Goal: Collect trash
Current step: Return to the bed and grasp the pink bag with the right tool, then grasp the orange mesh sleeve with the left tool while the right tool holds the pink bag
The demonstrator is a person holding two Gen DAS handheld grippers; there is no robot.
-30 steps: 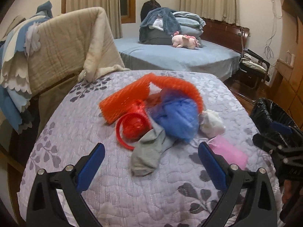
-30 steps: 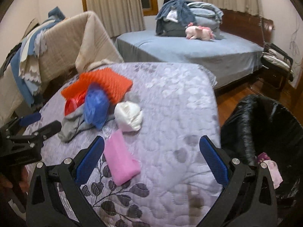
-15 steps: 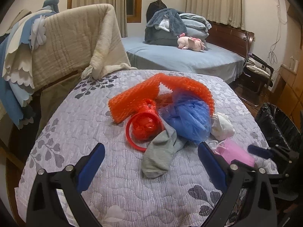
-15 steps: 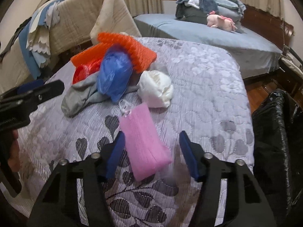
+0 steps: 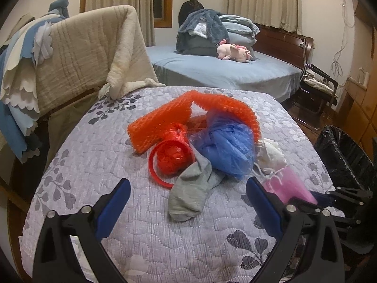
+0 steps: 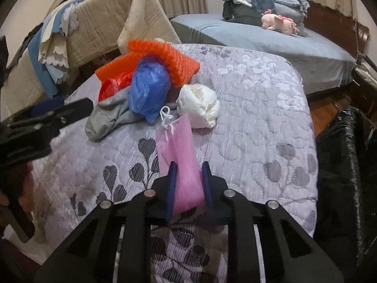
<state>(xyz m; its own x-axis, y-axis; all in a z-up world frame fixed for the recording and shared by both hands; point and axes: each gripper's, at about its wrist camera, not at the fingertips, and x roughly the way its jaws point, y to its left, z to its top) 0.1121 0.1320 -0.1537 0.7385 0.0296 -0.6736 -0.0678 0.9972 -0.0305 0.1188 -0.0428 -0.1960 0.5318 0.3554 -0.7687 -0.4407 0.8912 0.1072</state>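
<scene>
A pink mesh pouch [image 6: 175, 139] with a white drawstring lies on the quilted lilac bedspread [image 6: 259, 118]. My right gripper [image 6: 188, 167] is closing around its near end, and both blue pads press its sides. Behind it lie a white crumpled wad [image 6: 200, 106], a blue plastic bag [image 6: 148, 89], a grey sock [image 6: 106, 118], a red plastic bag in a red ring [image 5: 172, 158] and orange foam netting [image 5: 165, 122]. My left gripper [image 5: 187, 184] hovers open over the near end of the sock, touching nothing. The pink pouch [image 5: 282, 184] shows at its right finger.
A bin lined with a black bag [image 6: 348, 165] stands off the right edge of the bedspread. A beige blanket [image 5: 89, 52] hangs over a frame at the left. Behind are a blue bed [image 5: 223, 70] with piled bedding and a pink plush, and a chair [image 5: 315, 82].
My right gripper came down and forward over the pink pouch, and its jaws went from wide open to squeezing it. The left gripper stayed open in about the same spot.
</scene>
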